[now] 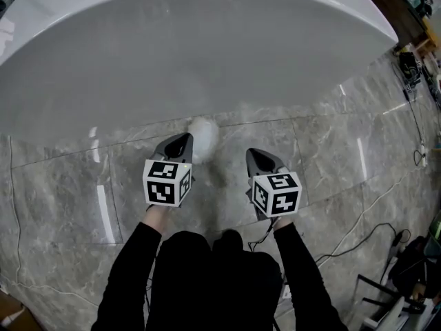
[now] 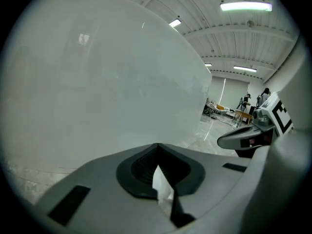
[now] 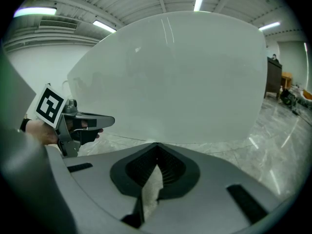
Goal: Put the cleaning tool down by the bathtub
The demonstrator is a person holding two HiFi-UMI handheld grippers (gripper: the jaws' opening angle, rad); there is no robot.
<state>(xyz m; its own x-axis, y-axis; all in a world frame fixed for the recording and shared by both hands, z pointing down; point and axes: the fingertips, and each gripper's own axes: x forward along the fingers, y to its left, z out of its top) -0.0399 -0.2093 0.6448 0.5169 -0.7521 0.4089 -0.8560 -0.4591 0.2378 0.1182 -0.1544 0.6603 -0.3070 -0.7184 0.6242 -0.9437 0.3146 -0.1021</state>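
While the white bathtub (image 1: 207, 47) fills the whole top of the head view and its curved wall blocks most of both gripper views, you stand over the grey marble floor (image 1: 331, 157) at its foot with both tools held low in front of you. Your left gripper (image 1: 183, 141) has its jaws pressed together with nothing between them, and your right gripper (image 1: 258, 156) looks the same, closed and empty. The cleaning tool (image 1: 204, 134), a soft white lump too blurred to show any long axis, lies on the floor right against the base of the tub. It sits just ahead of your left gripper's tip and slightly to its inner side, between the two grippers but clearly nearer the left. Judging by that, the tool is already set down, so only drawing back clear of it seems left.
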